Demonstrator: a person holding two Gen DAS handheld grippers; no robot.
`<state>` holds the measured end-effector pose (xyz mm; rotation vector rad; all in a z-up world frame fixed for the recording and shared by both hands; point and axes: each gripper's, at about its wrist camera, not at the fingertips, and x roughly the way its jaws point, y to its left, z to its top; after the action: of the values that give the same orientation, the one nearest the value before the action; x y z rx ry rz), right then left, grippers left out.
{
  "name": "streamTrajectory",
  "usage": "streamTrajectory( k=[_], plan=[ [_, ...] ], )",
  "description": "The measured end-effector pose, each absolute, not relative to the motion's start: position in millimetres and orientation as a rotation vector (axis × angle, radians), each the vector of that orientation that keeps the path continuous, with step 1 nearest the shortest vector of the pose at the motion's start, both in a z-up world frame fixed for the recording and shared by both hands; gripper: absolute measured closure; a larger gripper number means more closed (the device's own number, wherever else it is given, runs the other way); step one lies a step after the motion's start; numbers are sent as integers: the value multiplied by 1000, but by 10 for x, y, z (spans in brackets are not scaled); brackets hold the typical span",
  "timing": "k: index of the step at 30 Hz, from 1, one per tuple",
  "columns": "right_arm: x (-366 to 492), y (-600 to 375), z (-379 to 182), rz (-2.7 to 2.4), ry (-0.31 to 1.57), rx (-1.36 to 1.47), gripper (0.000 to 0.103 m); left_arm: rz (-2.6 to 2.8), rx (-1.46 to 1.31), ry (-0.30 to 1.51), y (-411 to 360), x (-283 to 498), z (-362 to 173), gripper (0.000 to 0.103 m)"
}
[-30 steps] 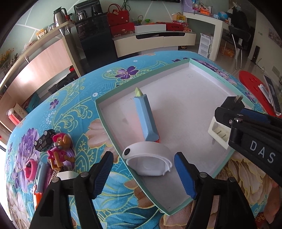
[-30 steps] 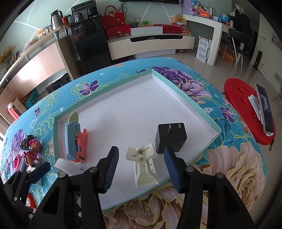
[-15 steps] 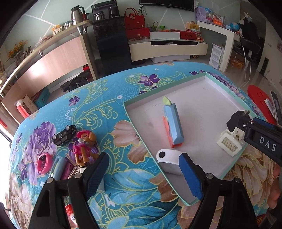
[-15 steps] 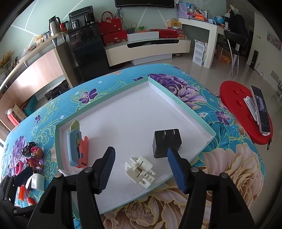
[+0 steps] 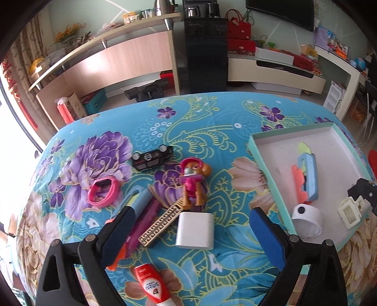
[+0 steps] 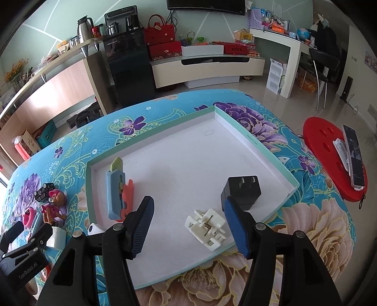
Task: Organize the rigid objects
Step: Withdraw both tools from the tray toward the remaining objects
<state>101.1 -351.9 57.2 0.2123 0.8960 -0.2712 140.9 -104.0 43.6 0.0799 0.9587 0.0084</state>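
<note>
This is a lived-in home living room. A wall-mounted television [image 6: 206, 5] hangs above a long low cream media cabinet [image 6: 207, 68] loaded with red gift boxes [image 6: 165, 50]; a thermos [image 6: 85, 26] and kitchen appliances sit on a wooden sideboard [image 6: 59, 82], and a floral cloth [image 6: 150, 117] covers the table.

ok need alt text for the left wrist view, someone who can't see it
The left gripper, jaws opening and empty, hangs over a white block among toys on a floral tablecloth: a dog figure, a toy car, a pink band. A partly filled tray lies to the right.
</note>
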Motion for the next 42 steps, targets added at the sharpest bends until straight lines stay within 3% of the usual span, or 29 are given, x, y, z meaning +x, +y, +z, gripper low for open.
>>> streamTrajectory(
  k=[4, 28, 42],
  plan=[
    [1047, -3324, 608, -222, 888, 176, 40, 67, 52, 967, -825, 1411, 412, 0],
    [1215, -2109, 434, 93, 944, 13, 40, 343, -103, 981, 329, 1136, 357, 0],
    [1141, -1437, 243, 251, 1021, -70, 40, 390, -154, 1043, 624, 953, 144, 0]
  ],
)
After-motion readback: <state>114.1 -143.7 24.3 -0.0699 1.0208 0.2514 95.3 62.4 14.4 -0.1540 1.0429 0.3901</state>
